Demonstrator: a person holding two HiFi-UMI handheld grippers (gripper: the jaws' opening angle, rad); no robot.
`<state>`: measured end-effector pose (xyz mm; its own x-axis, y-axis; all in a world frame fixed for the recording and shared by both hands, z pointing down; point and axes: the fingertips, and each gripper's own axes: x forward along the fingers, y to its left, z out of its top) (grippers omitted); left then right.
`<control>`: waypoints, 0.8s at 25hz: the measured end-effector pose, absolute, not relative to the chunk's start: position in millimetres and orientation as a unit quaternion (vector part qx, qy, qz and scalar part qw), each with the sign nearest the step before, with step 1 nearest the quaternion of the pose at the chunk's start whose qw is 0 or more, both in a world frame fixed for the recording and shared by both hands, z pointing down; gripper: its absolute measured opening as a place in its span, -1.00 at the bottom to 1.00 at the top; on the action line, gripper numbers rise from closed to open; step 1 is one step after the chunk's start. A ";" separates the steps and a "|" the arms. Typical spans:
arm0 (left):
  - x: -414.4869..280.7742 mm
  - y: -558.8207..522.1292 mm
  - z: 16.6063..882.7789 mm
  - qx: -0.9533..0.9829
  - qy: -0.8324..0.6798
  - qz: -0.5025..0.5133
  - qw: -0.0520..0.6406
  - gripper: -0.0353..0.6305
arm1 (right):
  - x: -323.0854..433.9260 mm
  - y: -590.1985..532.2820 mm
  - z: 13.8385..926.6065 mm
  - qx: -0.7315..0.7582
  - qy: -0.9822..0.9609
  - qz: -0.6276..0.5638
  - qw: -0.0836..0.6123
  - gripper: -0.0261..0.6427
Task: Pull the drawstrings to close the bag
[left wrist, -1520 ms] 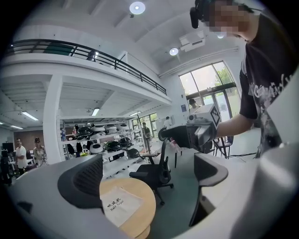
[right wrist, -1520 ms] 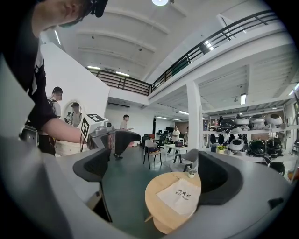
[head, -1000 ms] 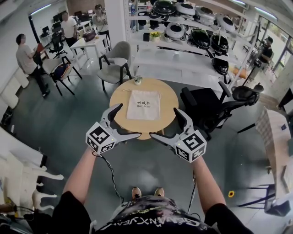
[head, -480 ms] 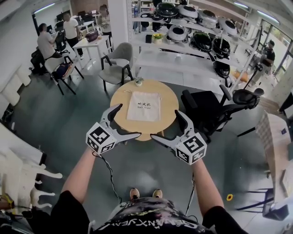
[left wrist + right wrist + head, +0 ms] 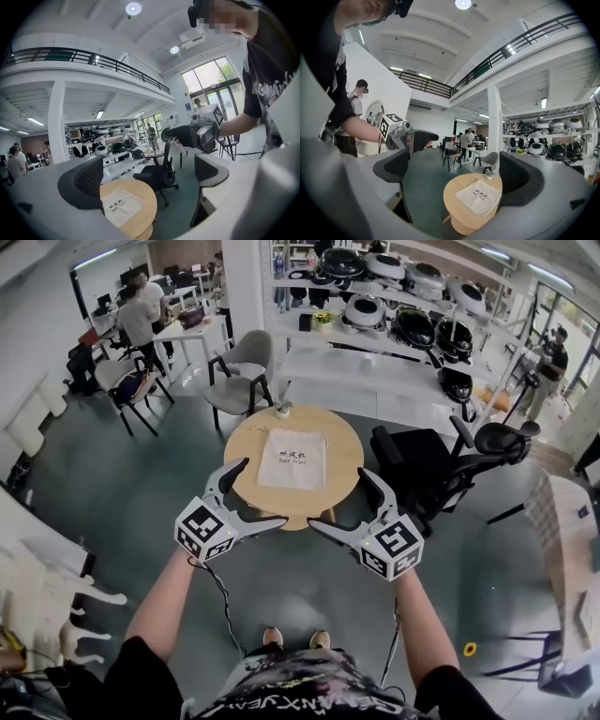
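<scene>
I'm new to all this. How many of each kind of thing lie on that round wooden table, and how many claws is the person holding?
On the round table:
cloth bag: 1
small potted plant: 1
Held by the person, both open and empty:
claws: 2, the left claw and the right claw
Total: 4

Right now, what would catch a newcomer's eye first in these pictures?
The left hand-held gripper and right hand-held gripper, both open and empty, are held out over the floor. Just beyond them stands a round wooden table with a pale cloth bag lying flat on it, and a black office chair to its right.
</scene>
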<state>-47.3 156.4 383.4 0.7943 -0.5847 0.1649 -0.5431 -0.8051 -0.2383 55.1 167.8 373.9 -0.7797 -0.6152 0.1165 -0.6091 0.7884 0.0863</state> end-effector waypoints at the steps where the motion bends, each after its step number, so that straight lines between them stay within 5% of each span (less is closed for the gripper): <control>1: -46.0 157.9 384.5 -0.943 0.300 -0.116 0.089 0.87 | 56.4 169.2 374.3 0.324 -0.943 -0.021 0.069 0.83; 20: -2.7 178.1 387.7 -0.934 0.326 -0.114 0.088 0.87 | 102.1 186.1 381.1 0.299 -0.952 -0.026 0.059 0.83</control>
<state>-2.7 178.1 387.7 0.7608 -0.6299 0.1560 -0.5897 -0.7714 -0.2391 102.1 186.1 381.1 -0.8140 -0.5728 0.0963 -0.5666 0.8196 0.0850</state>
